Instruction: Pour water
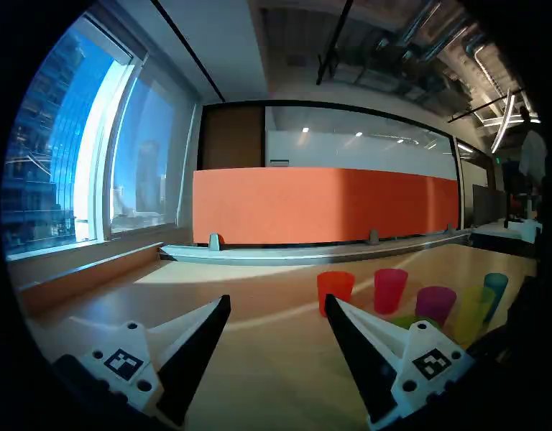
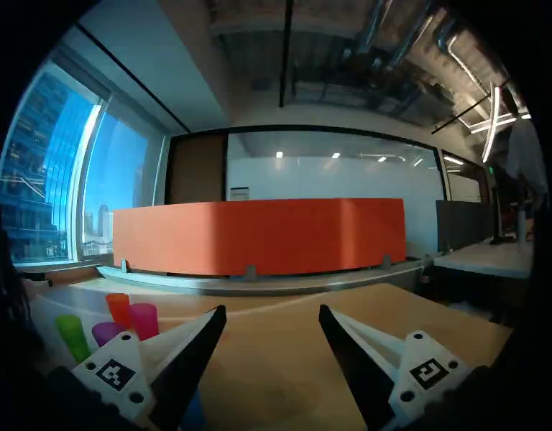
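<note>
View: left gripper view
Left gripper [image 1: 276, 298]: fingers spread wide, nothing held, low over the wooden table [image 1: 276, 381].
Cups: orange cup [image 1: 336, 291] just ahead of the right finger; pink cup [image 1: 389, 289], purple cup [image 1: 435, 304], yellow cup [image 1: 474, 314] and teal cup [image 1: 495, 286] ahead to the right.
View: right gripper view
Right gripper [image 2: 271, 309]: fingers spread wide, nothing held.
Cups: green cup [image 2: 73, 336], purple cup, orange cup and pink cup clustered ahead, left of the left finger.
Water: cannot tell.
</note>
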The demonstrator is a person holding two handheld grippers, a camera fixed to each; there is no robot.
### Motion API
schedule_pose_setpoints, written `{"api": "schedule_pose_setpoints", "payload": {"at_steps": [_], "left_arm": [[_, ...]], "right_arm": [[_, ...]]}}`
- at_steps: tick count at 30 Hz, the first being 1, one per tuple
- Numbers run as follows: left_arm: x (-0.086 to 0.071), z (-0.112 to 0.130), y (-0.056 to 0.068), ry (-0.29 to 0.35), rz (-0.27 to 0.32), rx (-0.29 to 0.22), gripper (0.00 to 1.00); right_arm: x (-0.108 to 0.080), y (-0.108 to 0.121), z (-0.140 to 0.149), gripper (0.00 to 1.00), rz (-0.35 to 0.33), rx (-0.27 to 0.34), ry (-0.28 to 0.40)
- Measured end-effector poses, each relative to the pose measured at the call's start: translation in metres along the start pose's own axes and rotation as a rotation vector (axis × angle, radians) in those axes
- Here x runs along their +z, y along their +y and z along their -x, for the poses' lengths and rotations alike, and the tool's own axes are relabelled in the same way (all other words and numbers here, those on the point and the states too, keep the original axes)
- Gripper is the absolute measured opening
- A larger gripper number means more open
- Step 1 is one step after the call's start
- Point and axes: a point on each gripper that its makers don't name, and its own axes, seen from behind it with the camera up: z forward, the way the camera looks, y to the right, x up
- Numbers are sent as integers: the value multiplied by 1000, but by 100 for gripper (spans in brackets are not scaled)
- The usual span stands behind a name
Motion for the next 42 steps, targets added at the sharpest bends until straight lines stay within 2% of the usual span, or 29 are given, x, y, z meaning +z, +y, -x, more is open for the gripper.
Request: {"api": "schedule_pose_setpoints", "payload": {"at_steps": [21,42], "left_arm": [[0,0,-1,0,0,0,97],[0,0,-1,0,0,0,97]], "right_arm": [[7,2,37,100,7,-21,-59],[8,-2,40,100,5,-44,-72]]}}
